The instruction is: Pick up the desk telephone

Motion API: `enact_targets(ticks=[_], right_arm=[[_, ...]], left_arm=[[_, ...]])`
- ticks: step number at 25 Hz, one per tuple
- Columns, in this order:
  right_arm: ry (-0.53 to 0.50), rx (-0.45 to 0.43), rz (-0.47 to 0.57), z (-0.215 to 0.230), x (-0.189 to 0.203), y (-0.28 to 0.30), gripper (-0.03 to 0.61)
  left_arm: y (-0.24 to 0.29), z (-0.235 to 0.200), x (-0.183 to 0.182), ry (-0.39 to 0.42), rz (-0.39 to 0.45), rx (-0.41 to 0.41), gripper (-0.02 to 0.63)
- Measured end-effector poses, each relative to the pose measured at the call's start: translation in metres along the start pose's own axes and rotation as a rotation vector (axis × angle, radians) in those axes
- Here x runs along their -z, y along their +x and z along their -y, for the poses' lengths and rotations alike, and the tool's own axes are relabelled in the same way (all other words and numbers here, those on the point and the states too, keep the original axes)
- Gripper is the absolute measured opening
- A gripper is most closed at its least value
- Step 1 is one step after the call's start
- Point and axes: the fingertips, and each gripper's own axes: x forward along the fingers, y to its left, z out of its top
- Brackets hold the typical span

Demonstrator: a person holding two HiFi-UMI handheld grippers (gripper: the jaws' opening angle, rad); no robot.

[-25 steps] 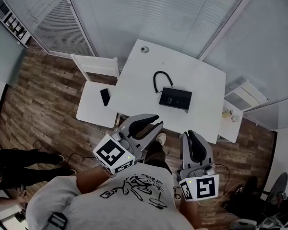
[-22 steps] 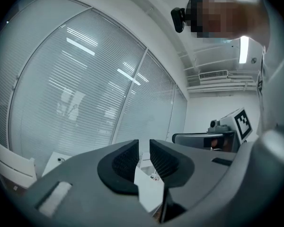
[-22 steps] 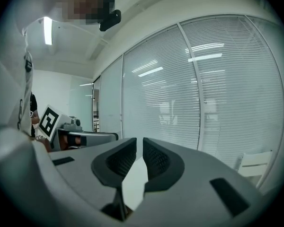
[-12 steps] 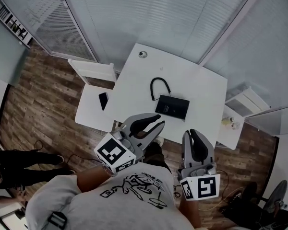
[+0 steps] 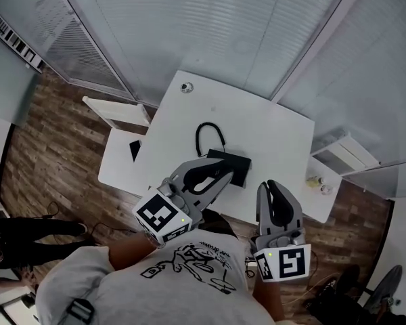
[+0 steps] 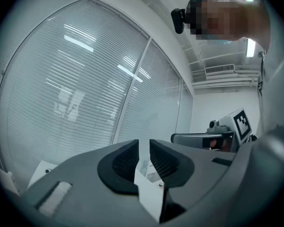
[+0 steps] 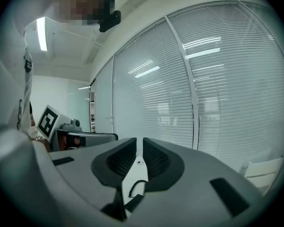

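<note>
The black desk telephone (image 5: pixel 233 164) lies on the white table (image 5: pixel 271 141), with its curled cord (image 5: pixel 209 135) looped toward the far side. My left gripper (image 5: pixel 224 175) is held level before the table's near edge, and its tips cover the telephone's near corner in the head view. Its jaws are shut and hold nothing (image 6: pixel 143 144). My right gripper (image 5: pixel 270 185) hangs to the right of the telephone, apart from it, also shut and holding nothing (image 7: pixel 138 144). Through its jaw gap a strip of the table shows with the dark telephone (image 7: pixel 134 203) low in it.
A white chair (image 5: pixel 115 110) stands left of the table beside a low white surface carrying a small black device (image 5: pixel 134 149). A small round object (image 5: pixel 186 87) sits at the table's far corner. A low white stand (image 5: pixel 319 198) with small bottles is at the right. Blinds wall the far side.
Both grippers and the view have moved forward toward the table. The telephone now sits lower in the view, and the left gripper's tips overlap it. Both jaws stayed shut.
</note>
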Motion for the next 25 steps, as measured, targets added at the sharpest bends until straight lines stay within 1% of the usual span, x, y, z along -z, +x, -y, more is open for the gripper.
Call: enact_targets(ticks=[7,11,18,25], right_arm=[[-0.004,-0.03,0.0,0.052,-0.004,0.019,0.037],[-0.011,-0.052,-0.006,0.072,-0.004,0.029,0.037],[-0.001,-0.059,-0.023,0.076,-0.005,0.05,0.037],[0.008,-0.015,-0.034,0.074,-0.004,0.073,0.037]], left_arm=[[0.054,-0.01,-0.006,0.004,0.005,-0.03,0.066],[0.074,-0.015,-0.007,0.004,0.01,-0.045,0.066],[0.083,-0.033,-0.009,-0.018,-0.008,-0.045,0.066],[0.08,-0.062,-0.004,-0.019,-0.05,-0.023,0.066]])
